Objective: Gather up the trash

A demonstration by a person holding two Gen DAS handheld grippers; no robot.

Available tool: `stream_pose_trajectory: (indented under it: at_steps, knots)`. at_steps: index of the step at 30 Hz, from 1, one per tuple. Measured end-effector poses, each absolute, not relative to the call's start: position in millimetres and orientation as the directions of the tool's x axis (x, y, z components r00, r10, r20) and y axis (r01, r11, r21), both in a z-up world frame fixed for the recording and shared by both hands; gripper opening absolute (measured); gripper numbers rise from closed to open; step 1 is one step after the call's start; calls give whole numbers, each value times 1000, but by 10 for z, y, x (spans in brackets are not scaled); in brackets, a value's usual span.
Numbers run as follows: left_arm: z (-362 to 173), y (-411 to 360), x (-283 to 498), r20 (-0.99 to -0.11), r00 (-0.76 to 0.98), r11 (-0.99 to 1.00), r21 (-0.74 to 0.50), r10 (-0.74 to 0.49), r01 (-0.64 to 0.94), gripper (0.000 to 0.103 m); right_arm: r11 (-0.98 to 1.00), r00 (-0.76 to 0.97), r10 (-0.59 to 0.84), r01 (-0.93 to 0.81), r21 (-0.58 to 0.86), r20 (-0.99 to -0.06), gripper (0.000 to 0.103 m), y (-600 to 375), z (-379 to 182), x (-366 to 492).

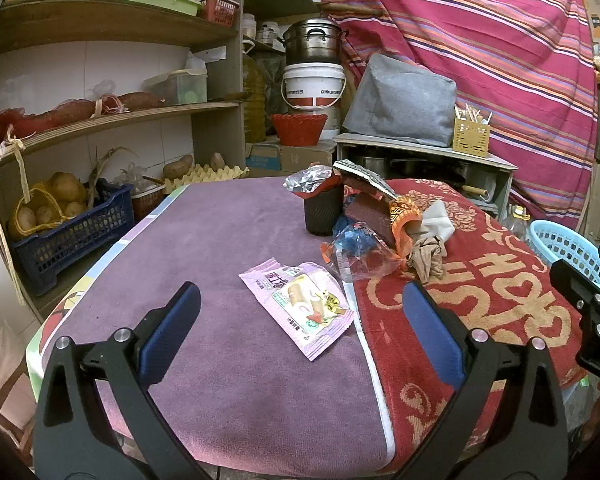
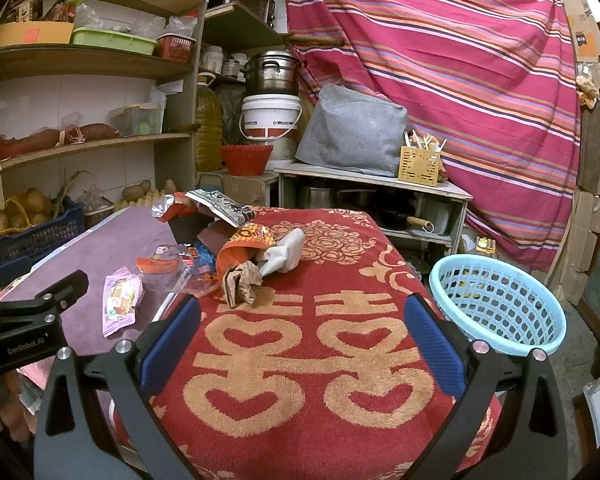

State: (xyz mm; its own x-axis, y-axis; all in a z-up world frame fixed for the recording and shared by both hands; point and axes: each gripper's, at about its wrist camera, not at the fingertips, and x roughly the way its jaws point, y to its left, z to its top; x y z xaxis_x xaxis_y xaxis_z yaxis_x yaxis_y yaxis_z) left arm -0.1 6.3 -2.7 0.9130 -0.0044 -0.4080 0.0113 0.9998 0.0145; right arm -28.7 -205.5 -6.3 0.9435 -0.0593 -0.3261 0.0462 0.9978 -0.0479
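Purple towelling is covering the left half of the table (image 1: pixel 220 360), and the left gripper (image 1: pixel 300 316) is hovering over it with its blue-padded jaws standing wide apart, holding nothing. A pink-and-lilac snack wrapper (image 1: pixel 300 304) is lying flat on the purple cloth, showing between the two pads from this camera's angle and touching neither.

Farther back, a black ribbed cup (image 1: pixel 322 212) is standing upright with crumpled foil packets poking out of its top. Just to its right the rest of the trash is lying in a loose pile: a clear blue-printed plastic bag (image 1: pixel 356 248), an orange wrapper (image 2: pixel 244 248), a white tissue (image 2: pixel 284 254) and a crumpled brown paper wad (image 2: pixel 244 280), all sitting around the seam where the purple cloth is meeting the red-and-gold towel (image 2: pixel 300 380).

The right gripper (image 2: pixel 300 340) is hanging above that red towel, its jaws likewise spread fully open and empty, with the brown paper wad lying just ahead of the left pad.

At the far right, a light blue plastic basket (image 2: pixel 540 344) is sitting off the table's edge, lower down, its rim near the right pad in view.
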Motion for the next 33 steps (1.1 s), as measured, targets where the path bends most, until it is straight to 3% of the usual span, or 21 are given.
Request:
stream_pose_trajectory:
  at_steps: [33]
  knots:
    - [-56, 73, 23, -435, 901, 1000, 19, -8, 18, 98, 998, 943, -64, 53, -42, -326, 99, -2087, -100, -267]
